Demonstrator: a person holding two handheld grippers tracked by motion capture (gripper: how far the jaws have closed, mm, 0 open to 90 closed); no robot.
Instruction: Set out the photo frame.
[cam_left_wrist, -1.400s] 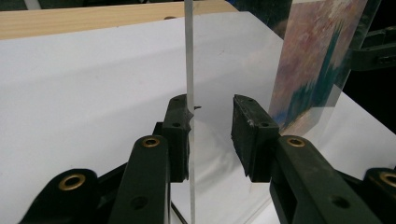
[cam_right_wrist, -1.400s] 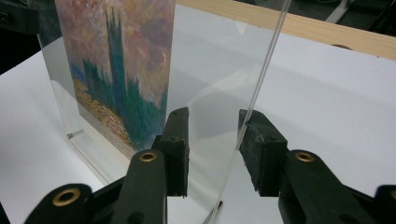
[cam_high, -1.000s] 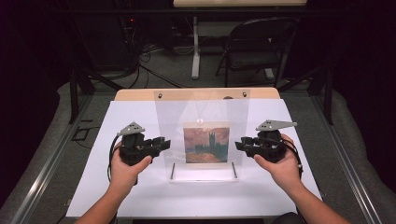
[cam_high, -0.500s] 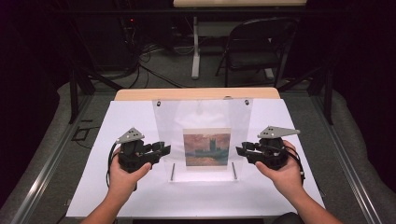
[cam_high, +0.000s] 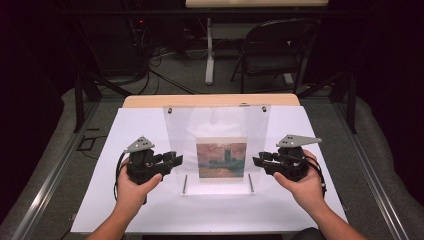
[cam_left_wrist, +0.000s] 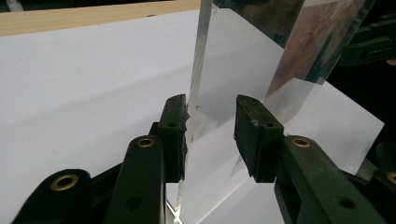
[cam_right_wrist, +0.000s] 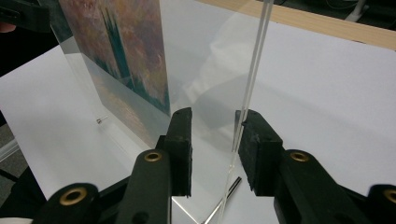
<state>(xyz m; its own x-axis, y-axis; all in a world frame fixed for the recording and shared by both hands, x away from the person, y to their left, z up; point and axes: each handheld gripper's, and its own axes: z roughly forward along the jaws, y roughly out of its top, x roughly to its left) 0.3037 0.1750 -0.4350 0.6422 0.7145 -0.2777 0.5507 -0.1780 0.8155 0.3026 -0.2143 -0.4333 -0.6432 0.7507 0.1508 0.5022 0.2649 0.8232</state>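
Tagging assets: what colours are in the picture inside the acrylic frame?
Orange-pink sky with dark teal towers; the picture in the clear acrylic frame shows best in the right gripper view.

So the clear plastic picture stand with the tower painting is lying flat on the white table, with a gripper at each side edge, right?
Not quite. The clear plastic picture stand is standing upright on the white table, not lying flat; the high view shows this. The tower painting is in it, and the left gripper and right gripper are at its side edges.

Left gripper (cam_high: 172, 161) and right gripper (cam_high: 259, 162) are being held level, pointed inward at each other. Jaws of both are being kept partly apart; forearms are being extended from below.
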